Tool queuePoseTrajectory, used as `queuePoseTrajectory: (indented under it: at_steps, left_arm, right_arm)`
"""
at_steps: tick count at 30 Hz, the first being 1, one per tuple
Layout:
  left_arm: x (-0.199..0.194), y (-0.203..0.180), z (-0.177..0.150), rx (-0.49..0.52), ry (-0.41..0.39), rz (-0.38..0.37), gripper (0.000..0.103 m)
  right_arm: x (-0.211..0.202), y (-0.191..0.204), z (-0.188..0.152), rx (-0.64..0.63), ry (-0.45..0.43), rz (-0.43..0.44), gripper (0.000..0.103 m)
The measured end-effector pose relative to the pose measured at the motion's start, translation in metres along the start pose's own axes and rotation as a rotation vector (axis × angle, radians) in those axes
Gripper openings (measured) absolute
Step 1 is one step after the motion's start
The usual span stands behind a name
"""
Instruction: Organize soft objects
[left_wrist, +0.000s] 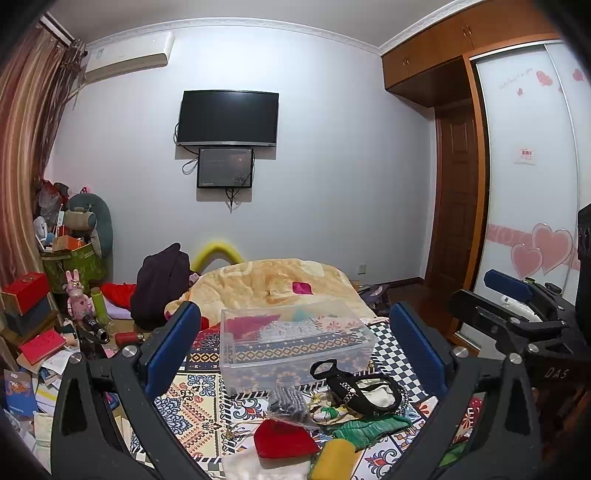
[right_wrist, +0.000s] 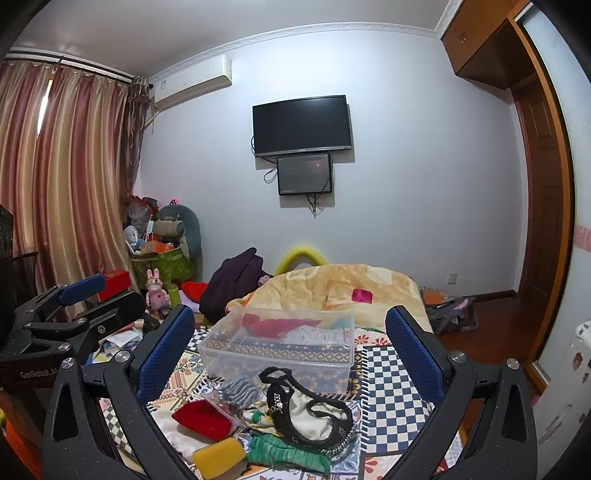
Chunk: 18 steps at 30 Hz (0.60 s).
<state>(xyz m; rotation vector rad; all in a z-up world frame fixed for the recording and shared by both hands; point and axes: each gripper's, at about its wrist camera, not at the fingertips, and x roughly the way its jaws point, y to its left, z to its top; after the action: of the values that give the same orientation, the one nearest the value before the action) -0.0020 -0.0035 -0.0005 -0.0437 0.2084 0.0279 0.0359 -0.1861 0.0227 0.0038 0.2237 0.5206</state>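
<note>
Bedroom clutter frames a bed (left_wrist: 207, 413) spread with a patterned cover, where the soft things lie heaped at about six o'clock before a clear plastic box (left_wrist: 295, 343).

Leftmost in the heap, the red pouch (left_wrist: 284, 439) and yellow sponge (left_wrist: 338, 459) look light and squashy; a pinch across the middle should hold either. Next, the grey knit piece (left_wrist: 288, 400) will probably sag, so its bunched centre is the place to take it. At the right, the green cloth (left_wrist: 369, 428) and the black-strapped garment (left_wrist: 360, 391) overlap and touch; the straps could snag a neighbour, so the cloth body seems safer than a loop.

Both tools are spread wide and grip nothing: the left hand-held gripper (left_wrist: 295, 350) and the right hand-held gripper (right_wrist: 291, 354).

Room to lift is open at twelve o'clock above the box, which already holds some fabric. At nine o'clock the bed edge drops to a cluttered floor; at three o'clock it falls away toward the wardrobe (left_wrist: 524, 166).
</note>
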Motion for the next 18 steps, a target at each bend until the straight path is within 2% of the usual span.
queuePoseTrajectory:
  at_steps: [18]
  left_arm:
    - [-0.0028, -0.0015, 0.0017, 0.008, -0.007, 0.000, 0.103]
  right_arm:
    - [-0.0035, -0.0016, -0.0002, 0.000, -0.022, 0.002, 0.103]
